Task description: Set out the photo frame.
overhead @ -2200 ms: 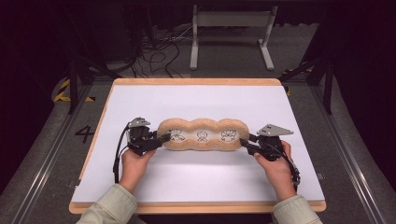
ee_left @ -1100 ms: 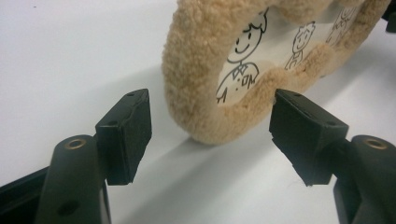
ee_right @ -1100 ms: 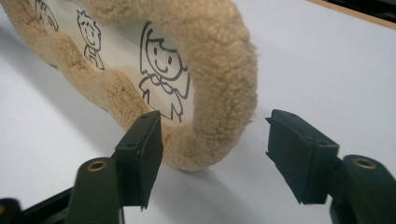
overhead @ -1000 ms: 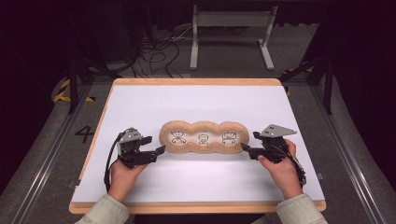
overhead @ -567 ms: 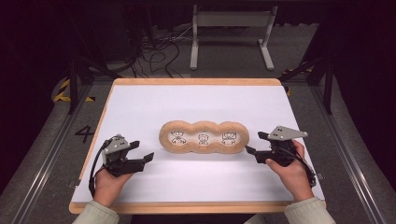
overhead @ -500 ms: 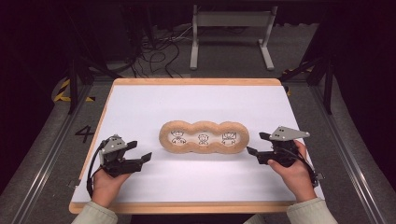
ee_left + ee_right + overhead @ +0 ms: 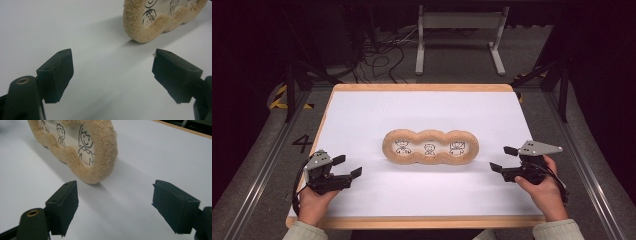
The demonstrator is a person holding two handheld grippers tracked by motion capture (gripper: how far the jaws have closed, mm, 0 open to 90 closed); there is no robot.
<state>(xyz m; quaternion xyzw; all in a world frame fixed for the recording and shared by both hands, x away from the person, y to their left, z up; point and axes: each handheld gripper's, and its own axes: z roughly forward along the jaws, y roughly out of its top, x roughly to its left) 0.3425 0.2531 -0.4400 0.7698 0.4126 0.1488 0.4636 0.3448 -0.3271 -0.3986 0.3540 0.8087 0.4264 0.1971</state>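
Plush frame (image 7: 150, 27) cropped at top edge (drawn figures partly cut), tongs apart.

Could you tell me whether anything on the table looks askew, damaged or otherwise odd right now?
Nothing stands out. The fuzzy tan pad lies flat and whole mid-table, its three drawings face up, with both open grippers, left and right, apart from it.

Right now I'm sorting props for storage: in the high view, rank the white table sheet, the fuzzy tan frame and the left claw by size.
1. White table sheet, largest.
2. Fuzzy tan frame.
3. Left claw, smallest, though it lies nearer the camera.
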